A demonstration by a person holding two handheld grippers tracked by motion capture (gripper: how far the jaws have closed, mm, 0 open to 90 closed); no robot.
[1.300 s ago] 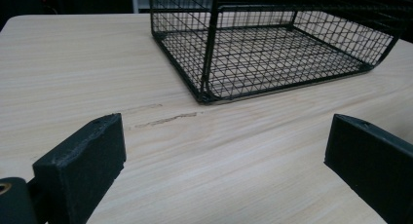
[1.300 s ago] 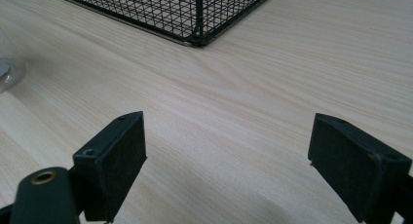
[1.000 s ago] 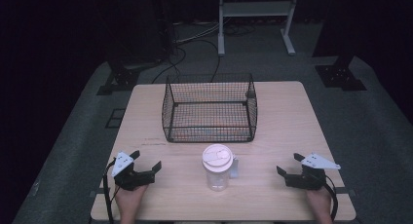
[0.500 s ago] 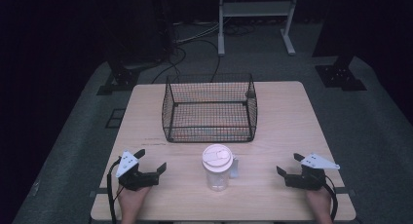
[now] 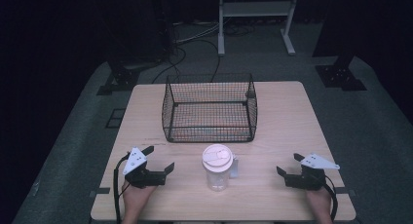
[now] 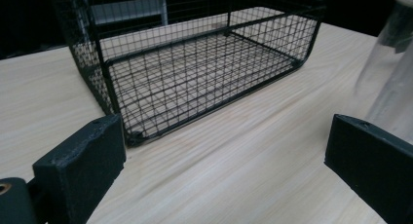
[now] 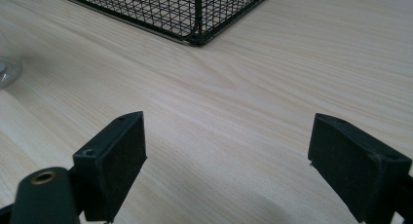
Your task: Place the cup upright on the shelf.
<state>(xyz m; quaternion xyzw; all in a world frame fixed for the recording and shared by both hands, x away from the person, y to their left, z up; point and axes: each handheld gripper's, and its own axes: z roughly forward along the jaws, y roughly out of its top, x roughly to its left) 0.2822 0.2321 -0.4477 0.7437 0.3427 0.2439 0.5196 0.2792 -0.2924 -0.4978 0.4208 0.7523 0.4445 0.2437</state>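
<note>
cup: clear plastic cup (image 5: 217, 171) with a white lid, upright near the table's (image 5: 287, 117) front edge, about midway between its left and right edges. Nothing touches it.
basket: black wire basket (image 5: 210, 107) sits toward the back edge, centred, apart from the cup. It looks empty; bare wood shows through the mesh in the left gripper view (image 6: 195, 73).
left gripper: your left gripper (image 5: 157, 160) sits near the front left corner, jaws spread wide, nothing between them. It points toward the cup; in its own view the cup (image 6: 389, 78) shows at the right, just past the right jaw, not between the jaws.
right gripper: your right gripper (image 5: 288, 165) sits near the front right corner, jaws wide apart and empty, well apart from the cup. Its own view shows bare table plus a basket corner (image 7: 195, 19).
done: nothing, as far as I can judge. Cup not gripped, not lifted, lid on, basket empty.
left: everything. Likely you close the left gripper on the cup and move it, probably into the basket, but that is a guess from the layout.
watch: cup is tall and light, so a side nudge from a jaw could tip it before you grip.
</note>
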